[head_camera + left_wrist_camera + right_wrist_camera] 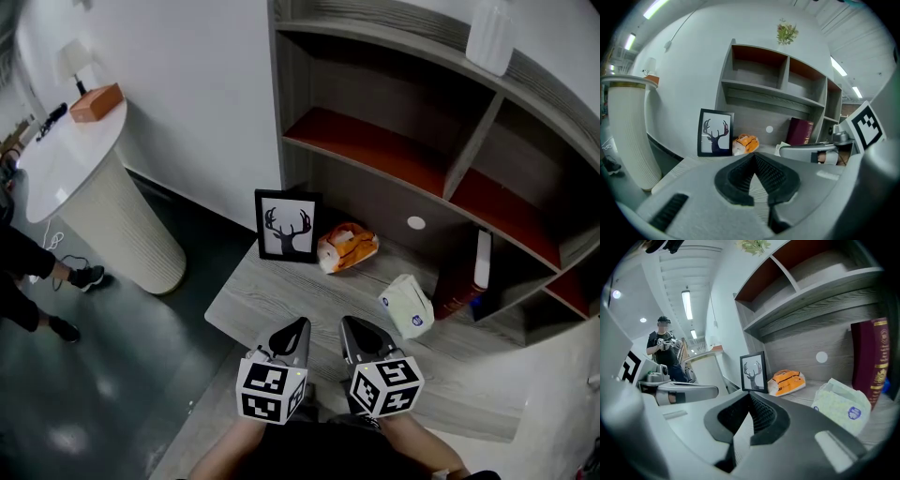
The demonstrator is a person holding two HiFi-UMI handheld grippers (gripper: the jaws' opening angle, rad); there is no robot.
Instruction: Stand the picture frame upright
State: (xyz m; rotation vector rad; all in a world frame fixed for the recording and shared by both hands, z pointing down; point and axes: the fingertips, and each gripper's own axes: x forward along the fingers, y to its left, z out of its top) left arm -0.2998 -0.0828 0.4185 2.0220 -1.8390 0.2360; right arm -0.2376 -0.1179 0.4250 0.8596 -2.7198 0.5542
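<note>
While you hold both tools low over the desk's [272,305] near edge, your left gripper [297,325] and right gripper [350,324] are each clenched shut, nothing between the jaws. Picture frame [287,226] stands upright at the desk's back left corner, orange packet [347,247] just beside it.

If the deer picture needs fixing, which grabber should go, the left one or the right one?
Left, probably. The picture frame already stands upright at the back left, nearer the left gripper. The right gripper sits nearer the orange packet and tissue pack. Both grippers are shut and empty.
</note>
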